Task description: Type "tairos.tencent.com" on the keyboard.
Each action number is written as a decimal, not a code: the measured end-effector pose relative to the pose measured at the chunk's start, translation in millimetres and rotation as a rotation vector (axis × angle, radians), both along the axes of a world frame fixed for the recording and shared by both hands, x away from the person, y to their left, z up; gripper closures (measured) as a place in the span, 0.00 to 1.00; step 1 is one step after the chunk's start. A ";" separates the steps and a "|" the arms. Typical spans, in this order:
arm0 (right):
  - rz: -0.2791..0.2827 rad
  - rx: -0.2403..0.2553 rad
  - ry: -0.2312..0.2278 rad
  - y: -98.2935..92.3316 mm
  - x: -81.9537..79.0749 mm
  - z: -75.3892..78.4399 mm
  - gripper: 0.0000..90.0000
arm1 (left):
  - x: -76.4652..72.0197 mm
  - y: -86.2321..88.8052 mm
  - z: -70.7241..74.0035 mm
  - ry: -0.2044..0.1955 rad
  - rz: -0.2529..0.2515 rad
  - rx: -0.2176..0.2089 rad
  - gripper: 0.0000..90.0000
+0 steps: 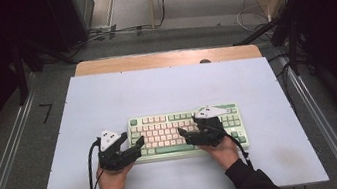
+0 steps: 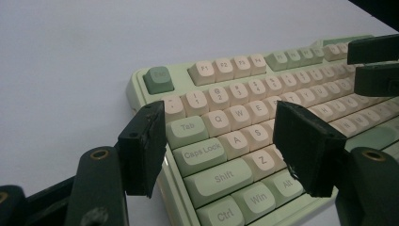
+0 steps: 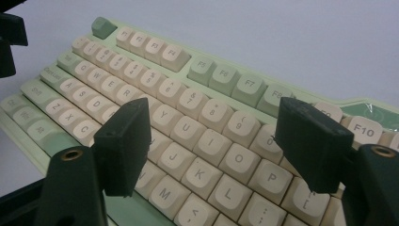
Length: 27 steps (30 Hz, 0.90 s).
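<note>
The pale green keyboard with cream and green keycaps (image 1: 187, 132) lies flat near the front edge of the white table (image 1: 165, 87), square to you, so both hands can reach it without stretching. You hold your left tool (image 1: 136, 146) over the keyboard's left end; in the left gripper view its jaws stand apart with nothing between them, framing the Tab, Caps Lock and Shift keys (image 2: 221, 179) below, apparently so one pad can come down on a single key. Your right tool (image 1: 185, 133) hovers over the middle letter rows, its jaws also spread and empty (in the right gripper view the J, K and L keys (image 3: 227, 192) show through the gap). Both tools tilt forward and down, which suits pressing keys rather than lifting the board. I cannot tell whether any pad touches a keycap; they look just above.
</note>
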State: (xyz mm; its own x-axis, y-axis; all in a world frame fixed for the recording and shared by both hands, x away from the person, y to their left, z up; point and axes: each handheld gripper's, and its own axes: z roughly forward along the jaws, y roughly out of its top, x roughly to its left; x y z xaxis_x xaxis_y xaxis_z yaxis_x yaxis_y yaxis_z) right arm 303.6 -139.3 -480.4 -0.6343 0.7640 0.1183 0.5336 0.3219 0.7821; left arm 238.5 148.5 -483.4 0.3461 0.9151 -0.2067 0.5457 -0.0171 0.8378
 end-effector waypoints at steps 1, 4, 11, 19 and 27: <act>0.001 0.001 0.000 -0.4 -0.4 0.3 0.27 | 0.0 0.0 0.2 -0.002 0.000 0.000 0.41; -0.005 0.000 -0.006 -1.7 -2.1 0.9 0.25 | 0.7 -0.4 0.3 -0.005 -0.004 -0.001 0.44; -0.015 -0.005 -0.010 -4.2 -4.6 0.6 0.25 | 3.3 -3.8 -0.4 -0.008 -0.032 -0.012 0.57; -0.041 -0.001 -0.006 -12.3 -6.7 0.3 0.25 | 9.5 -12.5 -1.0 -0.012 -0.074 -0.014 0.61; -0.081 0.003 -0.006 -25.6 -10.1 0.7 0.25 | 22.5 -26.4 -3.0 0.000 -0.130 -0.019 0.76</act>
State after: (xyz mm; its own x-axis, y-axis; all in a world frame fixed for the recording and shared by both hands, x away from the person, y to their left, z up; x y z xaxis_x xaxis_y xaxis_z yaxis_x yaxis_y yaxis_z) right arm 293.5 -164.9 -479.7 -0.5707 0.8127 0.1172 0.5534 0.2753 0.7861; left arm 261.1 122.1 -486.4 0.4616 0.8585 -0.2234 0.5401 -0.0722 0.8385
